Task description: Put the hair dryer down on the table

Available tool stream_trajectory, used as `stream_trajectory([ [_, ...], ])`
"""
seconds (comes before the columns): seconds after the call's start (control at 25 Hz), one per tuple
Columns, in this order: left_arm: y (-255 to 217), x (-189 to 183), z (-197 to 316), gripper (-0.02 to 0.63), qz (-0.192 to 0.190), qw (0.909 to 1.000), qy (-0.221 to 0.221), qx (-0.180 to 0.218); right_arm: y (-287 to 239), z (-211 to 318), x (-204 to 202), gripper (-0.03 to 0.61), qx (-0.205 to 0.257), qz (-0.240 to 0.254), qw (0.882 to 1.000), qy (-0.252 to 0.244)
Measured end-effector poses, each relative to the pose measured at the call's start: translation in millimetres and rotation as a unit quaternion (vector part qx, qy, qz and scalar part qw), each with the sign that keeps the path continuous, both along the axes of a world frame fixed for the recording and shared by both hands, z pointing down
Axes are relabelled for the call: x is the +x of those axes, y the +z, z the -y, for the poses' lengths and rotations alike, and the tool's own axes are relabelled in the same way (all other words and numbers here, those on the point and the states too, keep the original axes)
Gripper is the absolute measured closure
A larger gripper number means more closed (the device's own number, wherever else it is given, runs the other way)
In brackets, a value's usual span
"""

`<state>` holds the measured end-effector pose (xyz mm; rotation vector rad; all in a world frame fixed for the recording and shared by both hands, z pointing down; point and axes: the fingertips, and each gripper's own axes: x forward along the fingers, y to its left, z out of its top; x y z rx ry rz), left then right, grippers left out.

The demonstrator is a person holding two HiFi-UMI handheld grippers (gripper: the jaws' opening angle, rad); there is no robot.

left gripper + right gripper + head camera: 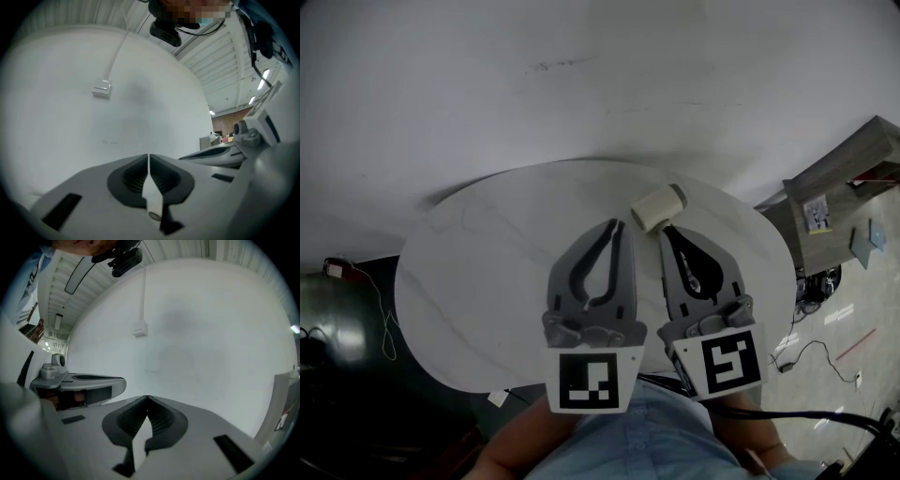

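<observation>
A cream hair dryer (659, 208) with a grey end lies on the round white table (487, 262), towards its far side. My left gripper (614, 225) is held over the table's middle, its jaws together with nothing between them. My right gripper (664, 230) is beside it, also shut and empty, its tips just short of the hair dryer in the head view. Both gripper views face a white wall: the left gripper (148, 157) and the right gripper (147, 398) show closed, empty jaws there, and no hair dryer.
A wooden shelf unit (844, 187) stands right of the table, with cables (816, 352) on the floor below it. A dark green object (337, 319) sits at the left. A white wall box (101, 88) with a conduit is on the wall ahead.
</observation>
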<state>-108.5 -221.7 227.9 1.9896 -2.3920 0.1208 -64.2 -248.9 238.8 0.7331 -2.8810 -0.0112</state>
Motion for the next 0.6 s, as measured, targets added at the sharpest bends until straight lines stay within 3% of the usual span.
stream_trajectory([
  [0.24,-6,5,-6,0.597,0.027,0.9996,0.009,-0.004,-9,-5,1,0.568,0.009,0.007,1.0,-0.001],
  [0.6,-8,9,-5,0.597,0.035,0.9992,0.017,-0.003,-14,-5,3,0.568,0.02,0.007,1.0,-0.004],
])
